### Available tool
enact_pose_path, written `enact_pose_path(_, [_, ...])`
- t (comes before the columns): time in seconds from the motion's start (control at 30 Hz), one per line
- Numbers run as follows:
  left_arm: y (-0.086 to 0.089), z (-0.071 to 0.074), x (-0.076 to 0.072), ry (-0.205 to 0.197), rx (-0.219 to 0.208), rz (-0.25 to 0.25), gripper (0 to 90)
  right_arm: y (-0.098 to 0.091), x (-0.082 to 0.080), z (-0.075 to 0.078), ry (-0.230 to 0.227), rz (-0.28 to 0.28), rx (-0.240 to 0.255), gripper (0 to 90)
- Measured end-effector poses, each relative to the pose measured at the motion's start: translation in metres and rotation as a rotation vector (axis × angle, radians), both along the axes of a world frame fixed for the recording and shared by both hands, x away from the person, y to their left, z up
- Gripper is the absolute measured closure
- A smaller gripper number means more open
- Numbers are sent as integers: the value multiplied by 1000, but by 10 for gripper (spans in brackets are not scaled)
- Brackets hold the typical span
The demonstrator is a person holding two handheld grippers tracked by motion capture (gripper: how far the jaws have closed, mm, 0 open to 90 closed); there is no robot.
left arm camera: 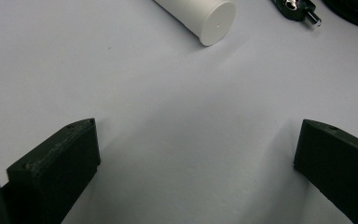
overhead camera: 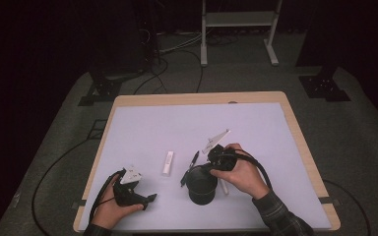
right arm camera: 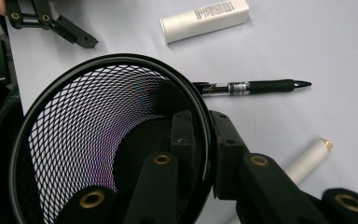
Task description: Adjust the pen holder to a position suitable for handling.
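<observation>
A black mesh cup (overhead camera: 202, 189) stands on the pale mat, right of the centre near the front. My right gripper (overhead camera: 212, 166) is shut on its rim (right arm camera: 74, 70), one jaw inside and one outside the wall, the grip (right arm camera: 207, 126) at the near side. A black pen (right arm camera: 261, 86) lies just beyond the cup, and a white pen (right arm camera: 307, 161) lies beside it. A white tube (overhead camera: 167, 163) rests on the mat left of the cup. My left gripper (overhead camera: 148, 198) sits low at the front left, open and empty (left arm camera: 196, 158), facing the tube's cap (left arm camera: 214, 23).
The wooden table (overhead camera: 300, 142) carries a pale lavender mat (overhead camera: 177, 123) with bare room across its far half. Cables and stand feet lie on the dark floor beyond the table. A metal frame (overhead camera: 238, 19) stands at the back.
</observation>
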State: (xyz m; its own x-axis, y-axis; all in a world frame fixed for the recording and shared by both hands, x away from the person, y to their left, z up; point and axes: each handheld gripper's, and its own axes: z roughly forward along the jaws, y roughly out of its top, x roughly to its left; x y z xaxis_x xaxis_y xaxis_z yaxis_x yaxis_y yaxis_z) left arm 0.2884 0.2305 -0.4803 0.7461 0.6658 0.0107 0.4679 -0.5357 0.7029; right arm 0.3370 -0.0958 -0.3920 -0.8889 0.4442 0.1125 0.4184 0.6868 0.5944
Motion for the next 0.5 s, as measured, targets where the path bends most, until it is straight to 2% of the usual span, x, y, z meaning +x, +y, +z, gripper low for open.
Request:
enact_pose_path(0.27, [0, 0, 0, 2, -3, 1, 0, -1, -3, 3, -16, -13, 8, 701])
enact_pose_path(0.5, [0, 0, 0, 2, -3, 1, 0, -5, -6, 8, -25, -17, 37, 619])
